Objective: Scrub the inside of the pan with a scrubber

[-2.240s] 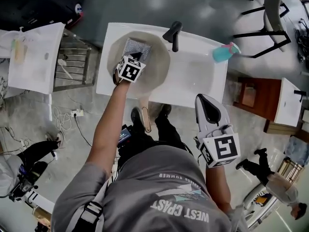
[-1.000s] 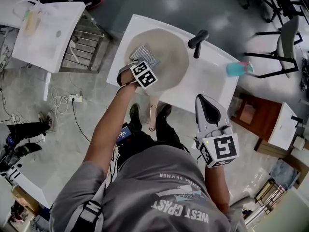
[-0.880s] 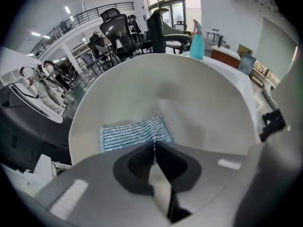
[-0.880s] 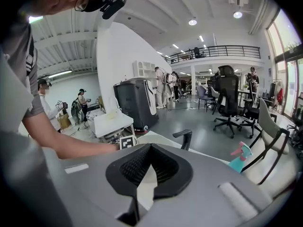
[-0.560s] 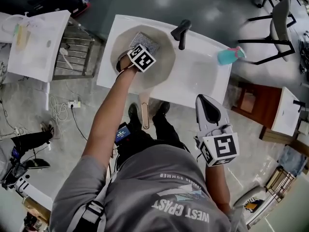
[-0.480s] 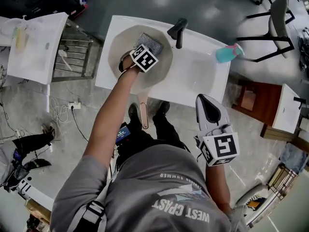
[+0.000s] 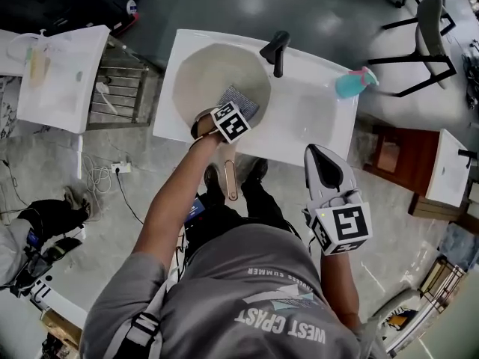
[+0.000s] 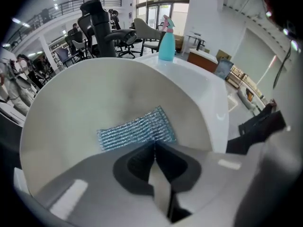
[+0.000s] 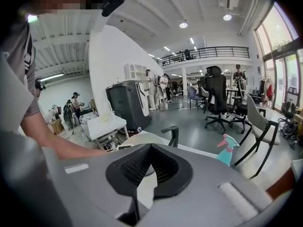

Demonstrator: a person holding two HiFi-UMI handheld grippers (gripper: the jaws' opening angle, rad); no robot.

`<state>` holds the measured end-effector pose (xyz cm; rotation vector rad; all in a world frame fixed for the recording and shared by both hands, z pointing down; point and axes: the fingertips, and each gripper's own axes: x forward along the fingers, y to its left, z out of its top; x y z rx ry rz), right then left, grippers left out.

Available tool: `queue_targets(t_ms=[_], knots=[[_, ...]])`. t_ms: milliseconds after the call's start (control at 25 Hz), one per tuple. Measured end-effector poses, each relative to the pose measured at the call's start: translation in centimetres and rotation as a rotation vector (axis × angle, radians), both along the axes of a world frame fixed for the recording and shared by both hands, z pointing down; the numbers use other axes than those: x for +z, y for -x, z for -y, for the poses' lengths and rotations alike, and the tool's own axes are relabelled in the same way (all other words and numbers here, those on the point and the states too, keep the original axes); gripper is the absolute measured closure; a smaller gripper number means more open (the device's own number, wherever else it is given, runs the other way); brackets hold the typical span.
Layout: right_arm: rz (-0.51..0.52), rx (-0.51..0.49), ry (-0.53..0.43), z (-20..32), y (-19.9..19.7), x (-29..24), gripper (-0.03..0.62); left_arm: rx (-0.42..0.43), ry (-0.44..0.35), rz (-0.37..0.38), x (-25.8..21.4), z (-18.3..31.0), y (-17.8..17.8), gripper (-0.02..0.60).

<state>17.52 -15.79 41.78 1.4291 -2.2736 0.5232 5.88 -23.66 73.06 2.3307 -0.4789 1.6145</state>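
Observation:
A beige pan (image 7: pixel 202 73) sits in the white sink (image 7: pixel 310 118), its handle (image 7: pixel 230 178) sticking out over the near edge. My left gripper (image 7: pixel 234 109) is at the pan's near right side, shut on a grey-blue mesh scrubber (image 7: pixel 241 98). In the left gripper view the scrubber (image 8: pixel 135 129) lies flat against the pan's inner wall (image 8: pixel 94 93), pinched at the left gripper's tips (image 8: pixel 154 143). My right gripper (image 7: pixel 323 155) hangs shut and empty near the body, short of the sink; in its own view the right gripper (image 9: pixel 150 148) points toward the sink.
A black faucet (image 7: pixel 275 49) stands behind the pan. A teal spray bottle (image 7: pixel 352 82) lies at the counter's far right. A metal rack (image 7: pixel 123 88) and a white table (image 7: pixel 60 73) stand left. Office chairs are at the back right.
My left gripper has dragged the scrubber from the pan's far side down to its near right side. The right gripper has stayed put.

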Motion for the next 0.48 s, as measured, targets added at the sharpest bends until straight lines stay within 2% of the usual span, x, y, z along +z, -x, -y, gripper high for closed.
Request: queue_targets(t_ms=[120,240,360,480], knots=[[0.004,-0.044,-0.008,0.4,1.9,-0.4,0.592,0.004,0.004,0.042,-0.2,-1.5,2.4,0.572],[0.001,-0.099,-0.007,0.4,4.1,-0.5,0.592,0.024,-0.034,0.127,-0.1,-1.9,5.2,0.572],[-0.009,-0.142,-0.001,0.6,5.6,-0.6,0.592,0.021,-0.072,0.186,0.1,-1.2,7.4,0.572],[-0.016,-0.167,0.004,0.5,6.3,-0.2,0.592,0.000,-0.099,0.215,0.3,0.1,9.0,0.572]])
